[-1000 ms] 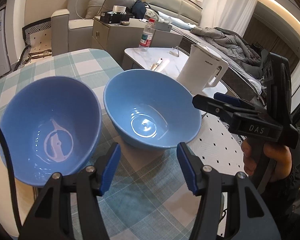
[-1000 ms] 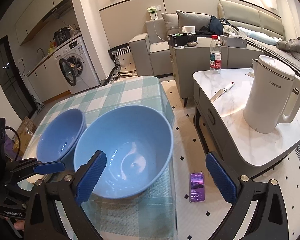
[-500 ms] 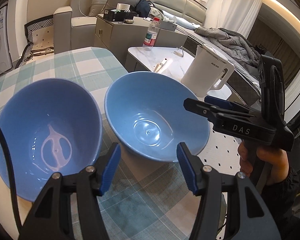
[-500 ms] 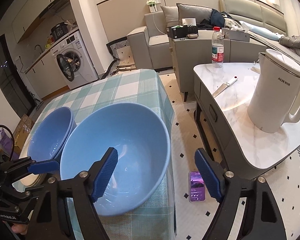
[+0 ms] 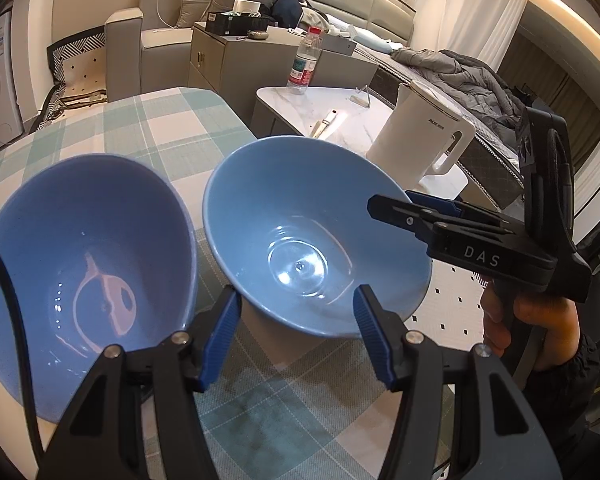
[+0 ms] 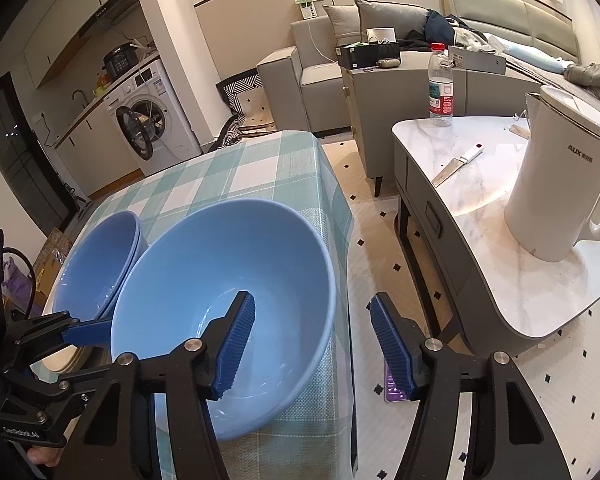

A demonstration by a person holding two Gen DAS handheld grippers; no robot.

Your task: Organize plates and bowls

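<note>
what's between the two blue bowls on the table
Nothing: only a narrow strip of checked tablecloth separates the left bowl and the right bowl, in the left wrist view.

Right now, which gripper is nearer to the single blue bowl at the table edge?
Right. The right gripper straddles the single blue bowl's rim, one finger inside. The left gripper hangs open just short of its near side.

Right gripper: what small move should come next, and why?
Probably close the right gripper on the near bowl. Its jaws stand open astride the bowl's right rim, one pad inside, one outside, and the bowl rests on the checked tablecloth.
</note>
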